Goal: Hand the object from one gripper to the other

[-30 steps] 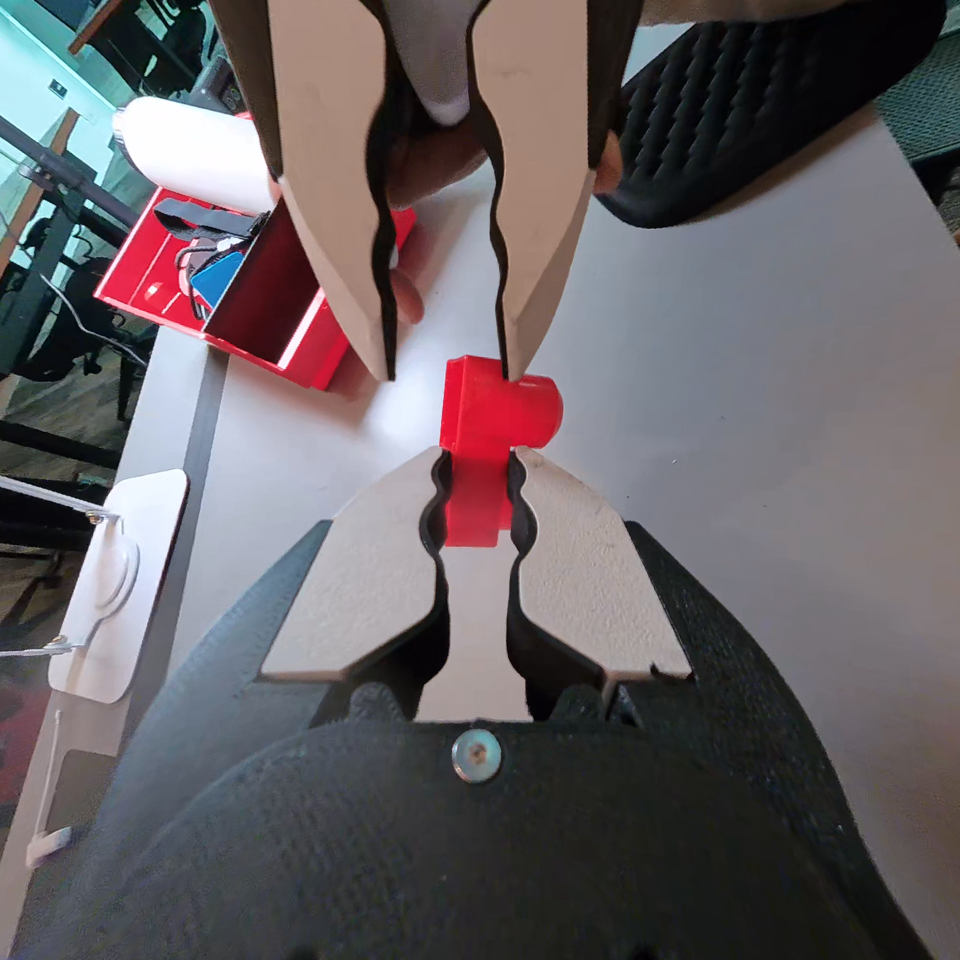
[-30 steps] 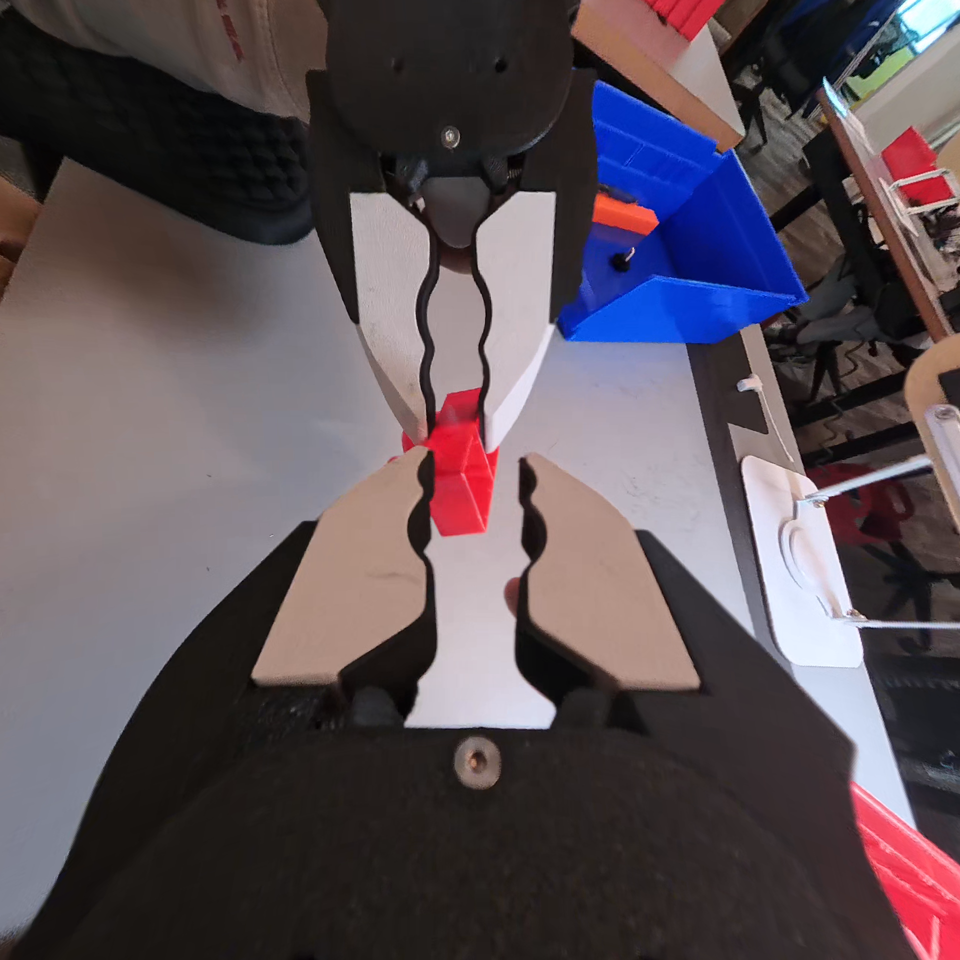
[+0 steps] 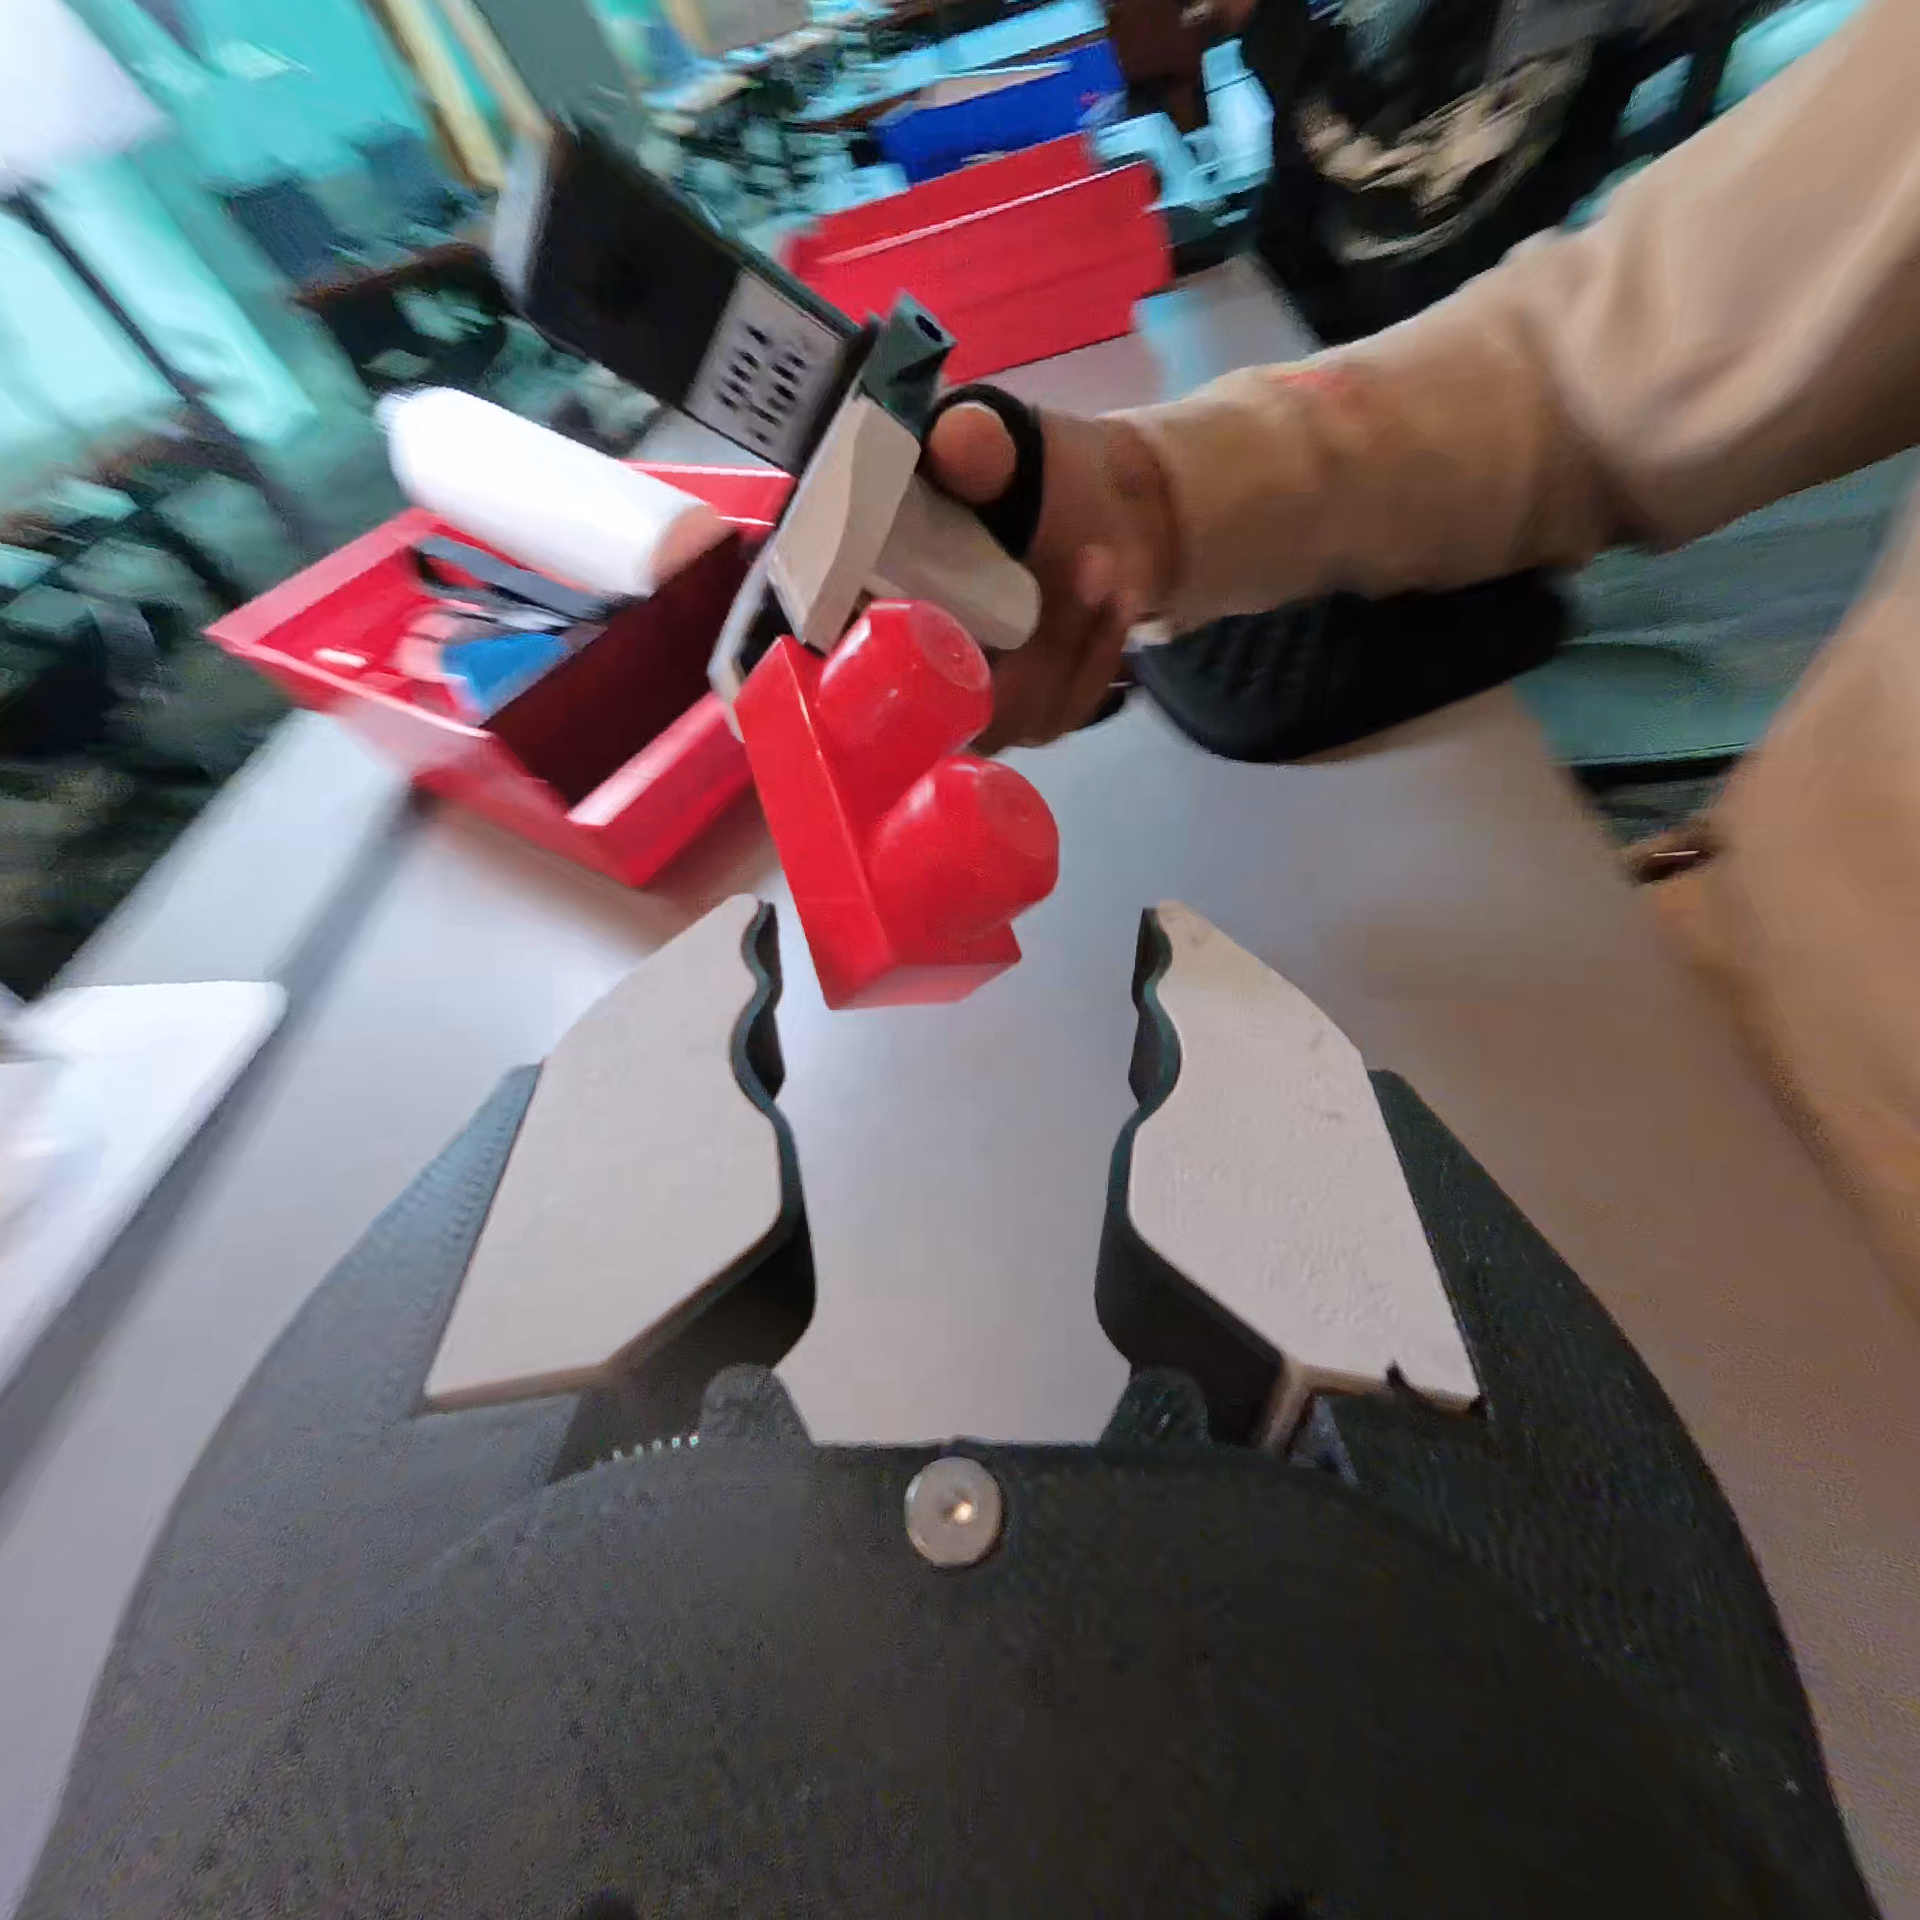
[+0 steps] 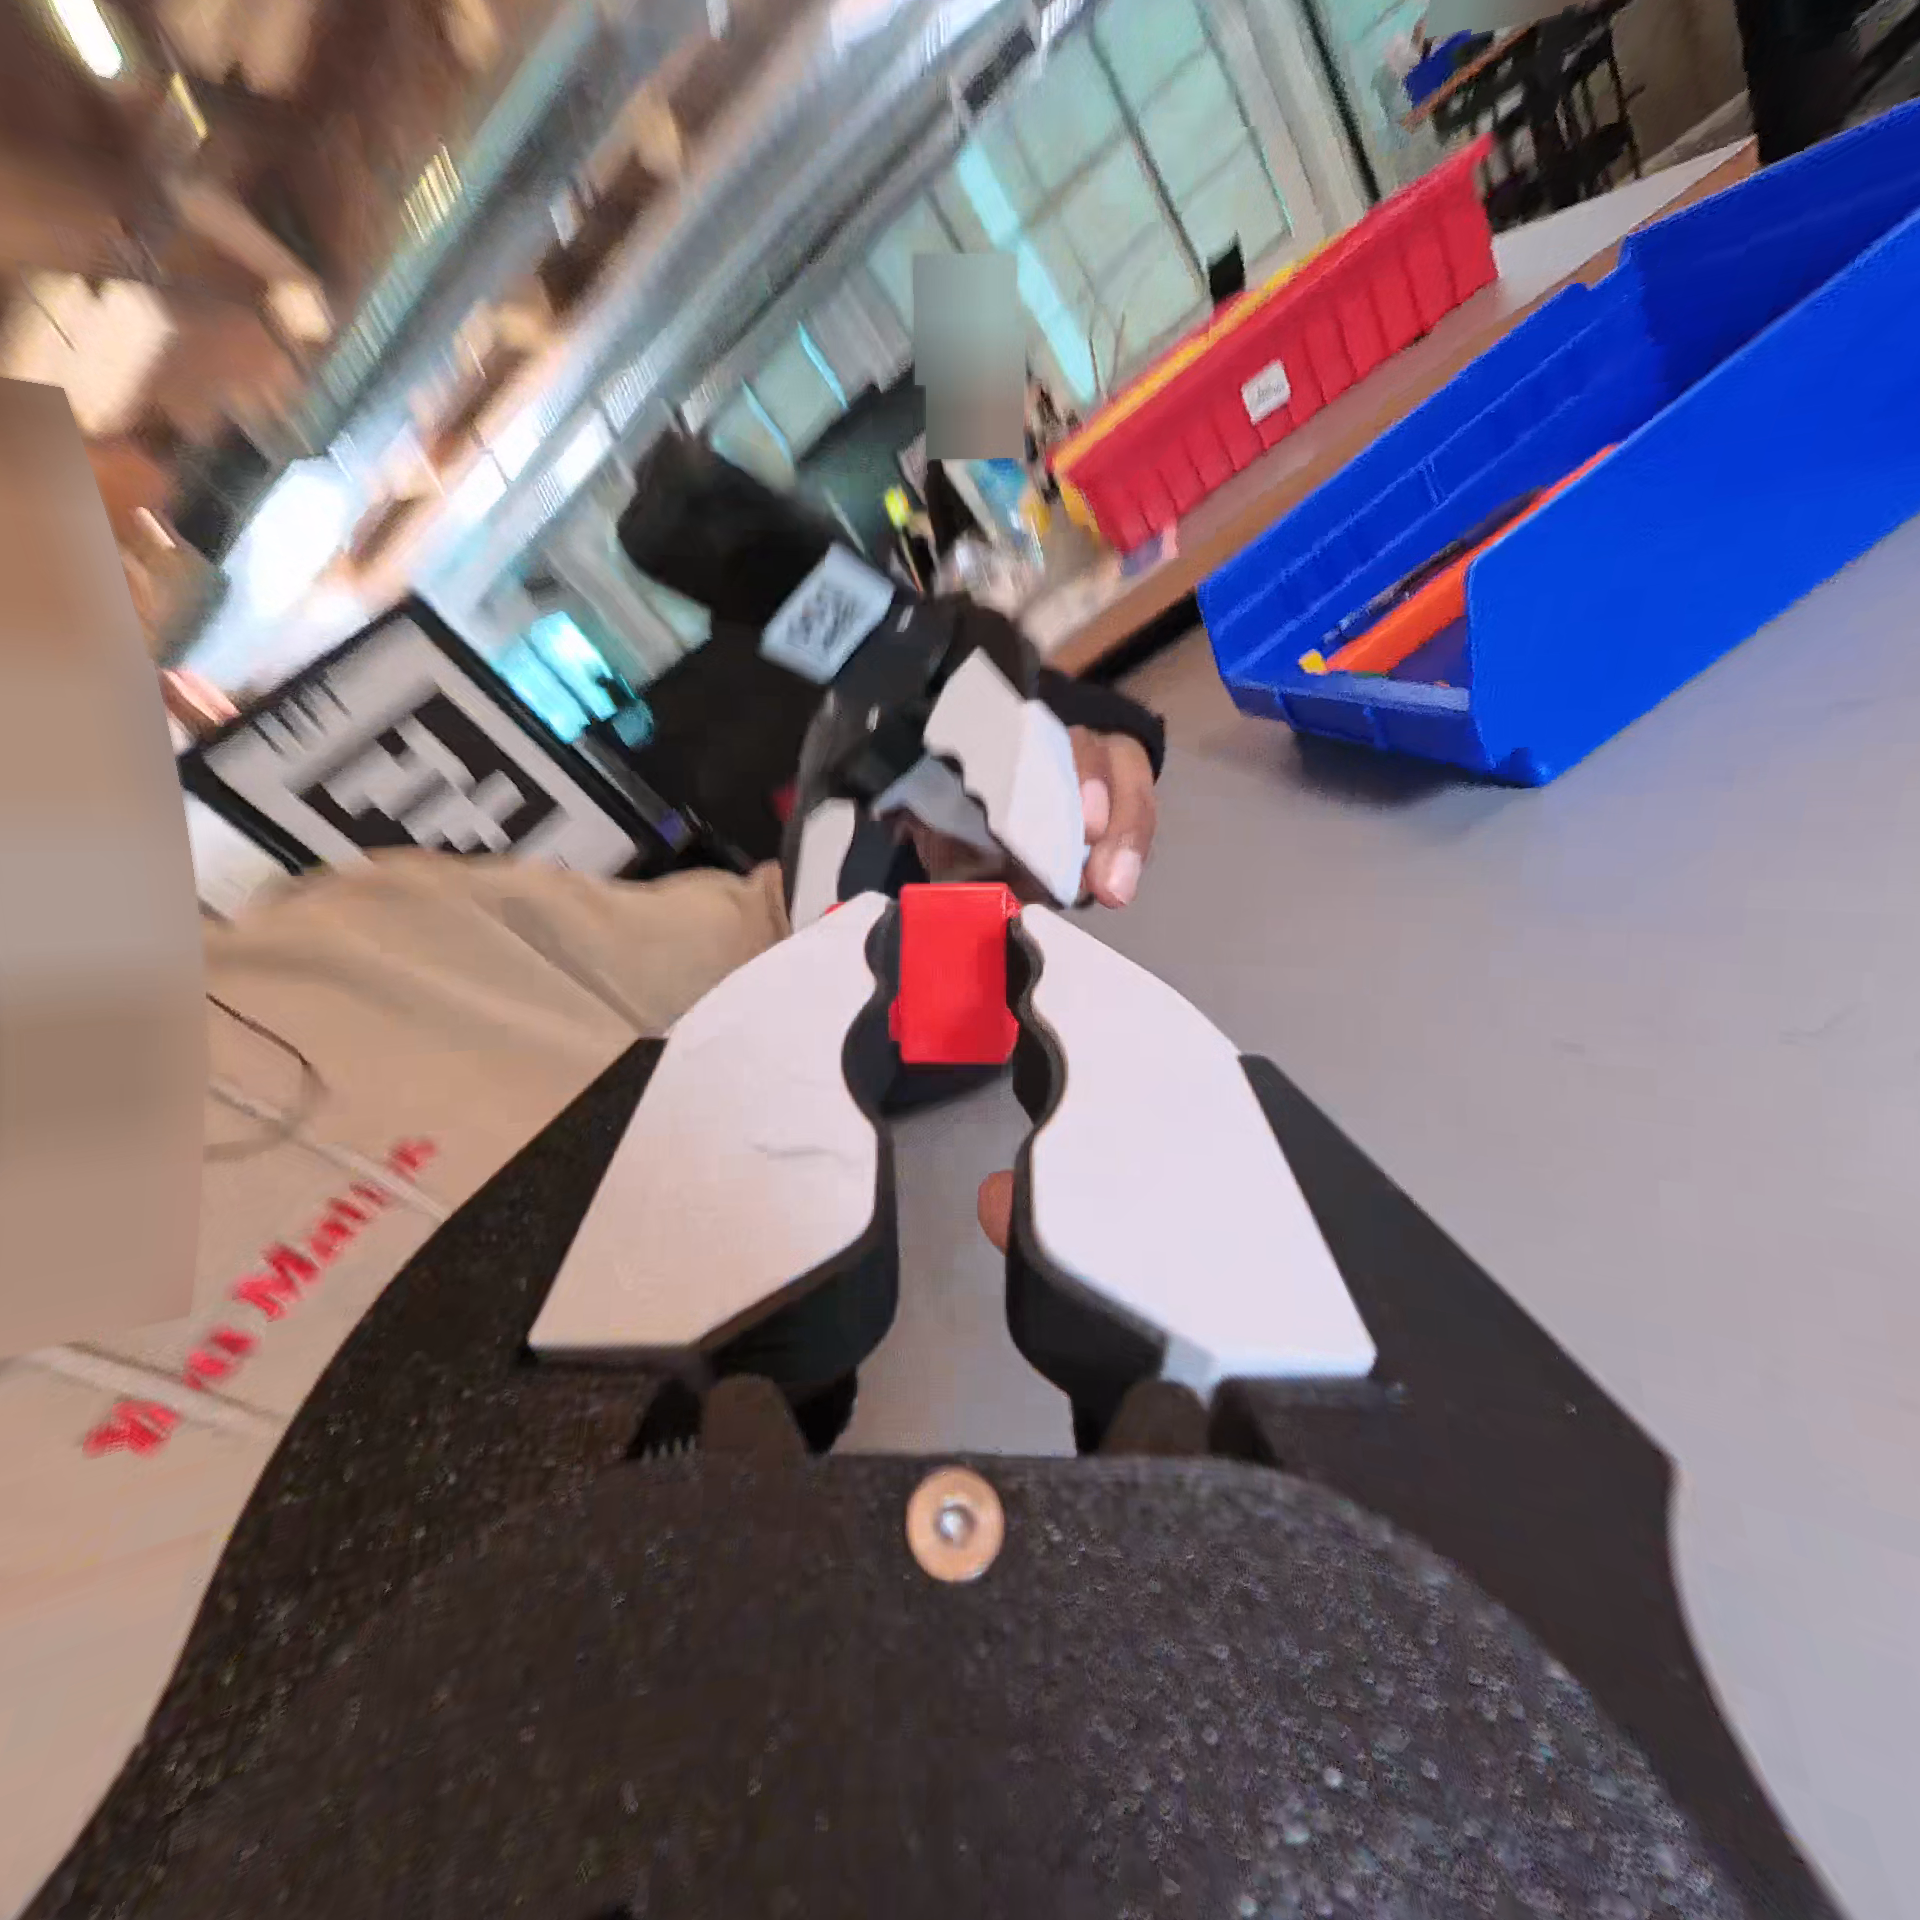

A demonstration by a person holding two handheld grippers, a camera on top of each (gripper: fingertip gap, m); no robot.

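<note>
1. Red block, the piece being handed over, is hanging in the air above the grey tabletop, which is carrying everything else and lying well below both tools.
2. Off to one side the red bin is sitting near the tabletop's edge with a white bottle lying across its rim; on the other side a blue bin is resting with some orange pieces inside. Neither is touching the exchange.
3. At the far side of the block the right tongs are clenching on its flat plate, so its two rounded studs are sticking out sideways, clear of the pads; a hand is squeezing the handle to hold the pinch.
4. Just below it the left tongs are standing released, jaws spread wide, with the block's lower corner just beside one fingertip. The block looks free of them, though the pictures cannot rule out a light brush.
5. My judgement: the hand-over is essentially made, and the block is now depending on the right tongs alone.
</note>
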